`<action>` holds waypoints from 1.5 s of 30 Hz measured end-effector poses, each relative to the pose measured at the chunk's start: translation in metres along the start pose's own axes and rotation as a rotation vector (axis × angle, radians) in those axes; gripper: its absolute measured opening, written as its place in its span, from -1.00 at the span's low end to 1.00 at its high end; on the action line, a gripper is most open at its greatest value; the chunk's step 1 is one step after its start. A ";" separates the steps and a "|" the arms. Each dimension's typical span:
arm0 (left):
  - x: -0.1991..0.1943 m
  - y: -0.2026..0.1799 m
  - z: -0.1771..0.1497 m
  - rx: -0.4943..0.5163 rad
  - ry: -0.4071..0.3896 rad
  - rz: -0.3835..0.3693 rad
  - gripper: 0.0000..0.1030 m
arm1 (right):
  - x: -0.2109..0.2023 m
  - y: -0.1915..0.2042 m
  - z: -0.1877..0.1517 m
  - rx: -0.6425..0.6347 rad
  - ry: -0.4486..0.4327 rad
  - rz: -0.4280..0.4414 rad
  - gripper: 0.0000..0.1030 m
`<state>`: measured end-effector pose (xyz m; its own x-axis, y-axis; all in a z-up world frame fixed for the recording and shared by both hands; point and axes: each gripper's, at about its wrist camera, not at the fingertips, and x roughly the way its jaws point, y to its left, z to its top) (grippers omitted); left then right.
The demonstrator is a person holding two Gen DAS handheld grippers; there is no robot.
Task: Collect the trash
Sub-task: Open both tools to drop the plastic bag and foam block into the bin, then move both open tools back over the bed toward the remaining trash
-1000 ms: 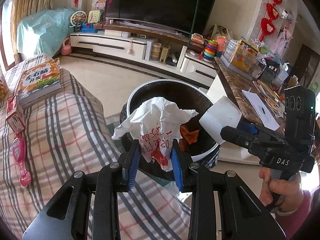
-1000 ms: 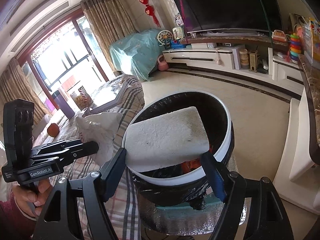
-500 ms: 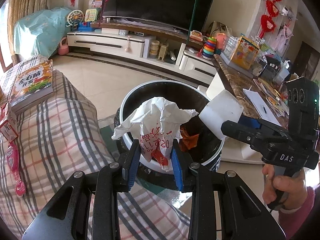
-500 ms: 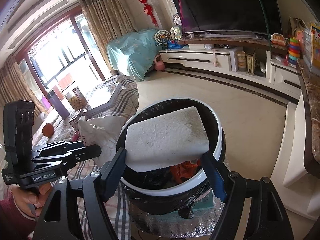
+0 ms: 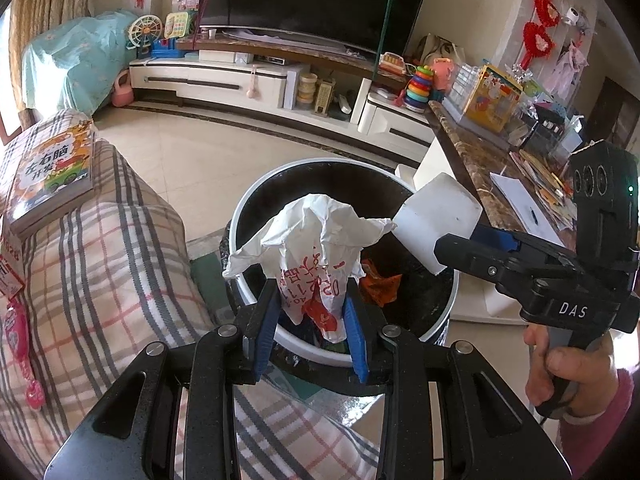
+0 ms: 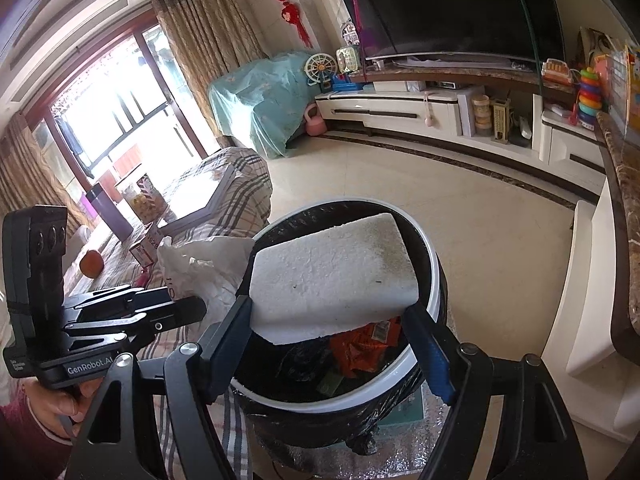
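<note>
My left gripper (image 5: 310, 328) is shut on a crumpled white plastic bag with red print (image 5: 316, 248), held over the near rim of a round trash bin (image 5: 256, 200) lined with a black bag. My right gripper (image 6: 332, 340) is shut on a white foam block (image 6: 332, 272), held flat above the same bin (image 6: 434, 264). The foam block (image 5: 438, 220) and right gripper also show in the left wrist view, over the bin's right side. The bag (image 6: 204, 268) and left gripper show at the left in the right wrist view. Orange wrappers (image 6: 364, 348) lie inside the bin.
A plaid-covered table (image 5: 100, 264) stands left of the bin with a children's book (image 5: 52, 172) on it. A marble-topped counter (image 5: 472, 160) with papers and toys runs along the right. A TV cabinet (image 6: 400, 108) stands across the tiled floor (image 6: 440, 208).
Both grippers have come closer over the bin, each still holding its item. The bin fills more of both views and the foam block sits further over the opening.
</note>
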<state>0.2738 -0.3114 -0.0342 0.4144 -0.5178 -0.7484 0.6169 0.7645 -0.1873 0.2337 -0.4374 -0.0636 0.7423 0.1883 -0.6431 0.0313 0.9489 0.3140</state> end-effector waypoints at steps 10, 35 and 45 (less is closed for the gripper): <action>0.011 -0.001 0.004 0.003 0.017 -0.004 -0.37 | 0.006 -0.002 0.006 -0.009 0.012 -0.005 0.52; -0.013 0.028 -0.034 -0.084 0.004 0.016 0.06 | -0.009 -0.001 0.000 0.061 -0.037 0.012 0.81; -0.056 0.070 -0.080 -0.216 -0.041 0.072 0.36 | -0.016 0.033 -0.024 0.098 -0.056 0.061 0.91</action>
<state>0.2400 -0.1984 -0.0568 0.4817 -0.4707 -0.7392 0.4291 0.8622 -0.2695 0.2063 -0.4032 -0.0596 0.7811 0.2277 -0.5814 0.0482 0.9064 0.4197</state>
